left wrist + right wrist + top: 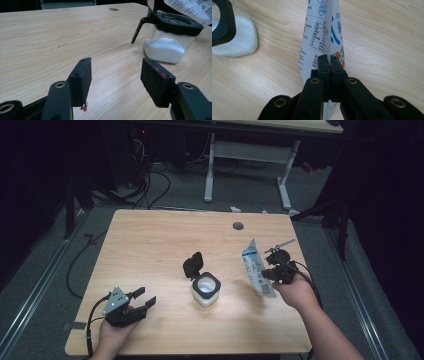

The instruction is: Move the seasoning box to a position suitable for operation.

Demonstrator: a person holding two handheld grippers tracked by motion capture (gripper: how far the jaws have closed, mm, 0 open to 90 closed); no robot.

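A glass jar point(205, 290) with white powder stands at the table's middle, its black flip lid point(193, 265) swung open and up. In the left gripper view the jar point(168, 42) sits ahead and to the right. My left gripper point(146, 298) rests near the front left edge, open, with nothing between its pads point(80, 80). My right gripper point(268, 271) is shut on a white and blue printed packet point(256, 270), held on edge above the table to the right of the jar. The right gripper view has the jaws pinched together on the packet point(322, 35).
The wooden table point(150, 240) has a round cable hole point(238, 225) at its far side. Beyond it stands a white-legged desk frame point(247, 155), with cables on the floor point(150, 185). Bare wood lies between my left gripper and the jar.
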